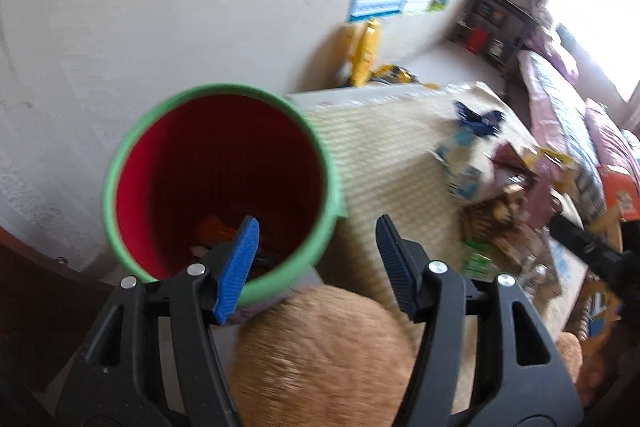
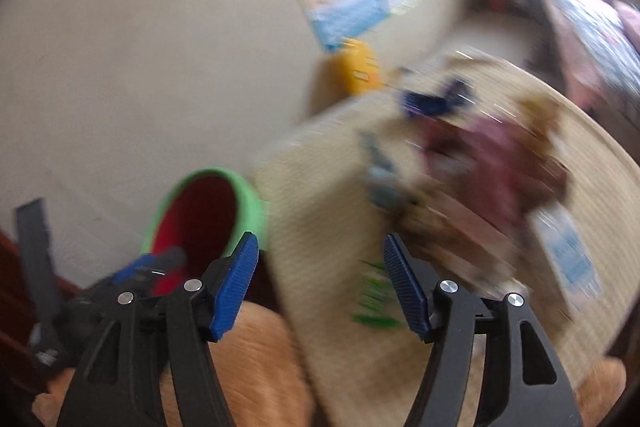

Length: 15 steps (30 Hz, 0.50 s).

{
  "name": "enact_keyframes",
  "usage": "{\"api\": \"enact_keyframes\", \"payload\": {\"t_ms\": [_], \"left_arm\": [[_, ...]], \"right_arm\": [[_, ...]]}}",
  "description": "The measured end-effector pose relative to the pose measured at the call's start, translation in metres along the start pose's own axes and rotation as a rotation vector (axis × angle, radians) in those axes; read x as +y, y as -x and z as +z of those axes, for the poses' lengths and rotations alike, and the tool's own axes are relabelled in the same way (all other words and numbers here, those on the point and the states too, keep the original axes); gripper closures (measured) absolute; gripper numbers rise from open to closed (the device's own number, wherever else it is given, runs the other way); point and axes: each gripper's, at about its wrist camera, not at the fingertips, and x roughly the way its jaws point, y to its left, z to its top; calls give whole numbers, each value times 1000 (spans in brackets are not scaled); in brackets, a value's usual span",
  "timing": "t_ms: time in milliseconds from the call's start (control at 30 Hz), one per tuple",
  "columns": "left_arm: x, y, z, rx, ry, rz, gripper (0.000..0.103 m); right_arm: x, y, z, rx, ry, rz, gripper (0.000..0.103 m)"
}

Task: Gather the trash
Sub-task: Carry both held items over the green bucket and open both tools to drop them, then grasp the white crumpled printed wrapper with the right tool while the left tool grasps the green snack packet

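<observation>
Left gripper (image 1: 318,241) over the red bin (image 1: 220,183) rim — jaws apart, nothing between them. Right gripper (image 2: 320,267) jaws also apart, empty. Trash pile (image 1: 512,187) lies on the woven-mat counter (image 1: 380,155), beside the bin.
</observation>
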Motion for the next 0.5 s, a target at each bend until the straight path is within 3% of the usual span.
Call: {"api": "enact_keyframes", "payload": {"t_ms": [200,500], "left_arm": [[-50,-7,-14,56,-87,-71,45],[-101,-18,-31,87,-228,-70,44]], "right_arm": [[-82,-4,-28,73,-201,-138,40],[-106,-38,-37,144,-237,-147,40]]}}
